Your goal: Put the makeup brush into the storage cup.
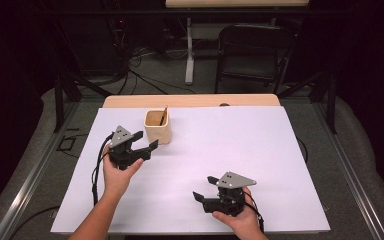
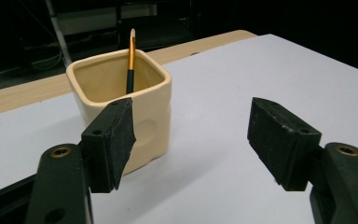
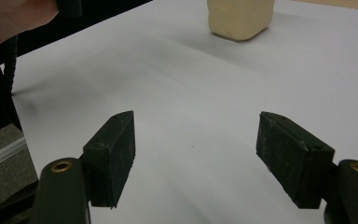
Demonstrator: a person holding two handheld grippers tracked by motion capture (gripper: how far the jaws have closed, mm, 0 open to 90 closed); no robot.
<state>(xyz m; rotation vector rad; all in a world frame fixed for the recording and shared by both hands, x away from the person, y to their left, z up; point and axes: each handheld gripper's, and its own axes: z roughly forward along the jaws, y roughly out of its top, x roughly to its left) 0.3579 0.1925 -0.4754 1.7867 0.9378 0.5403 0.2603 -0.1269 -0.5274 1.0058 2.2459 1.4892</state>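
While left hand-held gripper (image 1: 146,140) hovers wide open, empty, just beside cream cup (image 1: 158,127) at surface's (image 1: 240,150) far left holding 1 brush (image 2: 130,60): centre jaws on cup walls, close gently. Right hand-held gripper (image 1: 203,188) wide, empty, idle.

In the left gripper view, the left tool's (image 2: 193,135) near jaw covers the lower left corner of the cup (image 2: 144,93); the brush's (image 2: 131,60) lower end is hidden inside the cup. In the right gripper view, the cup's (image 3: 240,16) upper part is cut off by the top edge. In the high view, the brush (image 1: 163,116) is too small to make out.
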